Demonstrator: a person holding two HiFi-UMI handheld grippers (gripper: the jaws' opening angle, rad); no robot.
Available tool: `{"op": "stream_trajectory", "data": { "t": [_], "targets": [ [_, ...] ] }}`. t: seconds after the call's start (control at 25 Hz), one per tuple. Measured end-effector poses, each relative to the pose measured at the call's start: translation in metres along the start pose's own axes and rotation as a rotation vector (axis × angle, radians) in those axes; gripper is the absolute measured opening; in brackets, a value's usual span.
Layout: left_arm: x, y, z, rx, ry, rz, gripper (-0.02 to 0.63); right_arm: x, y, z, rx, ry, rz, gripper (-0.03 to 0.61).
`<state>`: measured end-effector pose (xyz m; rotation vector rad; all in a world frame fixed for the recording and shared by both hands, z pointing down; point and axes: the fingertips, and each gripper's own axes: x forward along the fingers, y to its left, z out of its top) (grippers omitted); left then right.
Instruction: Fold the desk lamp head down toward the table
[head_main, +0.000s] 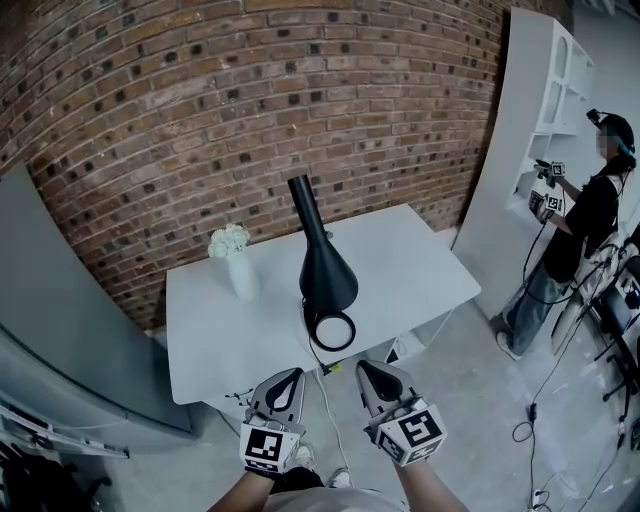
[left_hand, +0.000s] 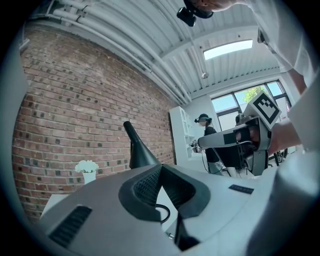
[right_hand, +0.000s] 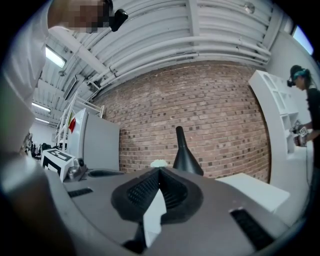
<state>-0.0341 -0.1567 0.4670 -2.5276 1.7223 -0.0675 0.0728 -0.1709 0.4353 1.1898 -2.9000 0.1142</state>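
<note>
A black desk lamp (head_main: 328, 268) stands on the white table (head_main: 420, 260), its cone head wide end down over a ring base (head_main: 333, 330) and its narrow stem rising toward the brick wall. Both grippers hover in front of the table's near edge, level, pointing at the lamp and apart from it. My left gripper (head_main: 290, 375) is shut with nothing in it. My right gripper (head_main: 367, 367) is shut and empty too. The left gripper view shows the lamp (left_hand: 137, 150) beyond the closed jaws, and the right gripper view shows the lamp (right_hand: 186, 155) the same way.
A white vase of white flowers (head_main: 233, 258) stands left of the lamp. A grey cabinet (head_main: 60, 300) fills the left side. At the right, a person (head_main: 585, 220) with grippers stands by a white shelf unit (head_main: 540, 100). Cables lie on the floor.
</note>
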Motion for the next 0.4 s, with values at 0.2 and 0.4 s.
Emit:
{"op": "stream_trajectory", "data": {
  "t": [0.2,0.4],
  "targets": [
    [-0.0015,0.0015,0.0011,0.010,-0.005,-0.006,0.008,0.0012,-0.0006,0.0011,0.006,-0.009,-0.009,0.017],
    [-0.0056,0.0092,-0.0026,0.015,0.020,0.000,0.008,0.0073,0.0075,0.0010,0.013,-0.009,0.006,0.017]
  ]
}}
